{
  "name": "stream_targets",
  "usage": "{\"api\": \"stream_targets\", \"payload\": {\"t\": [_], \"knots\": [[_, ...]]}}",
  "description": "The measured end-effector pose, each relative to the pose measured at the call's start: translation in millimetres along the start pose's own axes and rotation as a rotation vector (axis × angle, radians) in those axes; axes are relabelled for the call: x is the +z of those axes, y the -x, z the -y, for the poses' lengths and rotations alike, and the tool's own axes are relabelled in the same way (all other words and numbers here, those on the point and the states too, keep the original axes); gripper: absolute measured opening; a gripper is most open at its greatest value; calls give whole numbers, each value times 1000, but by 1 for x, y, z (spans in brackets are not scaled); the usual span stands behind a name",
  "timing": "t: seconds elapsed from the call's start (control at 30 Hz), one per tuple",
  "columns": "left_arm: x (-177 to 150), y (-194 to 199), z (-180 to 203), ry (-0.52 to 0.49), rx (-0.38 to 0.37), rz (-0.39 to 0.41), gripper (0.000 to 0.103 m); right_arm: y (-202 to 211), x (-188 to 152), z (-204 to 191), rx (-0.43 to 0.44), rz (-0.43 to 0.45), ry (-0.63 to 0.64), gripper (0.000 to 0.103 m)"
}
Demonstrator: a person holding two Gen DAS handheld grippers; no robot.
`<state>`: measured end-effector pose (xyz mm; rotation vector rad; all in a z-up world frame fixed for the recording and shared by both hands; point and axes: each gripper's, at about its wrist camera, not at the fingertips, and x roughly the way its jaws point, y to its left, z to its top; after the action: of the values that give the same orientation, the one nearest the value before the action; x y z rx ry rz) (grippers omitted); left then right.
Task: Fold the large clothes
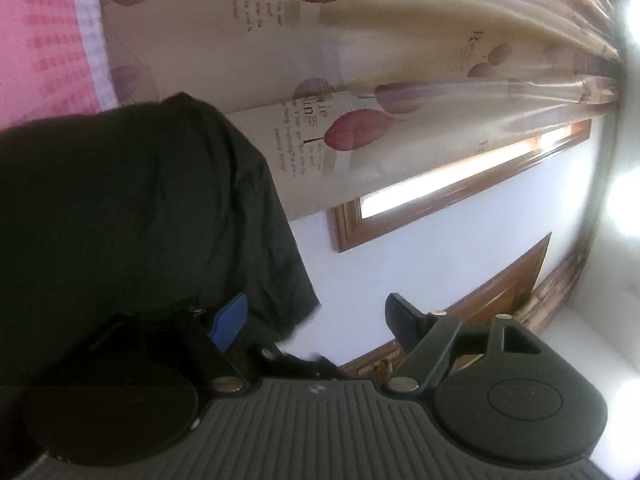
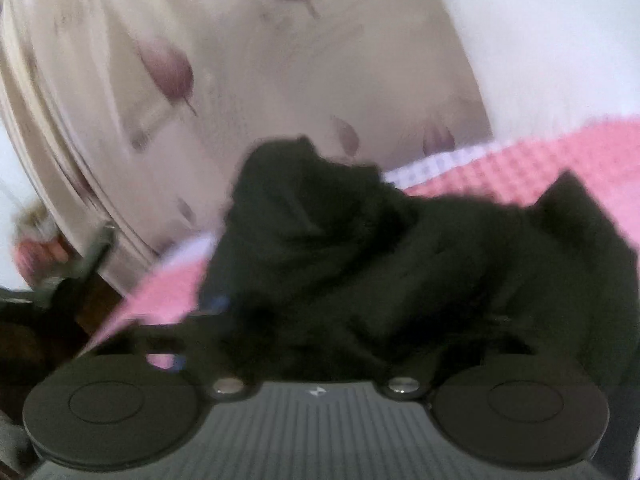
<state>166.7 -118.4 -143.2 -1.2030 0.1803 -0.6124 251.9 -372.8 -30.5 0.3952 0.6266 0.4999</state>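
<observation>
A large black garment [image 1: 120,220] fills the left of the left wrist view and hangs over one side of my left gripper [image 1: 316,320]. Its blue-padded finger [image 1: 230,320] sits at the cloth's edge and the other finger [image 1: 404,320] stands bare, well apart; the pads press on nothing. In the blurred right wrist view the same garment [image 2: 360,248] lies bunched on a pink checked bedspread [image 2: 540,160] and drapes over my right gripper [image 2: 352,316]. Only a blue pad [image 2: 218,304] shows at the cloth's left edge; the other finger is hidden.
A cream curtain with purple leaves [image 1: 360,60] hangs behind the bed and also shows in the right wrist view [image 2: 240,100]. A wood-framed window [image 1: 440,200], a white wall and a brown door [image 1: 508,288] lie beyond. A blurred dark shape [image 2: 94,256] sits at far left.
</observation>
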Motion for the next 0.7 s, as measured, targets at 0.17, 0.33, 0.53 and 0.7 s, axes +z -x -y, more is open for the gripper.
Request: {"api": "stream_targets", "payload": {"t": [0.17,0.33,0.53,0.7], "knots": [[12,7,13,-5,26,-11,86,-3,24,-1,7,18,84,16],[23,21,39,-125,41,-15,102,27,54,6,7,78,141,11],[26,28,20,-138,127,-56,103,41,47,60,-69,94,43,9],[17,28,1,-109,114,-83,103,31,29,109,-70,60,-75,9]]}}
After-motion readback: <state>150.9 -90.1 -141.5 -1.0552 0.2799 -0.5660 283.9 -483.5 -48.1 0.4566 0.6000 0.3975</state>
